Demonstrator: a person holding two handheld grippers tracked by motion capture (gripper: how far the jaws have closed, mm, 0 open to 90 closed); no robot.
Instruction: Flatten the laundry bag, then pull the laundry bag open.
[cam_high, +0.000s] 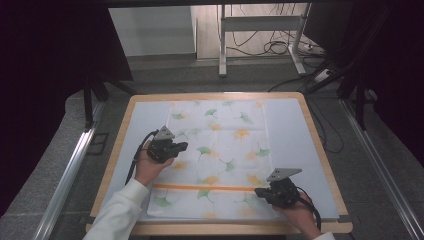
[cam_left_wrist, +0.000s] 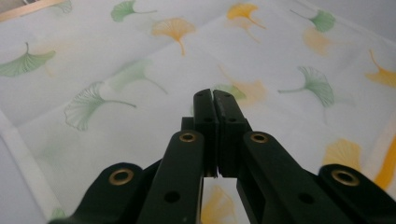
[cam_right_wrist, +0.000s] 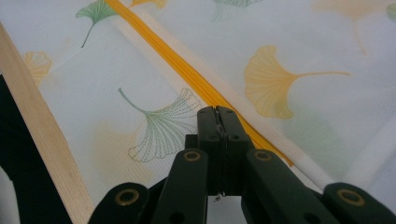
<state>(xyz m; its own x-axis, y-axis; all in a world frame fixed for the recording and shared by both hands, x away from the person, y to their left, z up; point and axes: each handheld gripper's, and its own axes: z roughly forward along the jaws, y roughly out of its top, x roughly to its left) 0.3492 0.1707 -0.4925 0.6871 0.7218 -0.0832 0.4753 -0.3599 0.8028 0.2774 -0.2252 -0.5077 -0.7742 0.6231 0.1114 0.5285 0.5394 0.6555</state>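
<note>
Both grippers hover over the ginkgo-print cloth (cam_high: 220, 155) with jaws pressed together, empty: left gripper (cam_high: 182, 146) mid-frame, right gripper (cam_high: 258, 192) lower right. A fold looks due next; that needs the jaws spread at an edge.

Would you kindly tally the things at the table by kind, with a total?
Leaf-print cloths: 1
Wooden-rimmed tables: 1
Handheld tools: 2, left tool and right tool, both shut and empty
Total: 4
</note>
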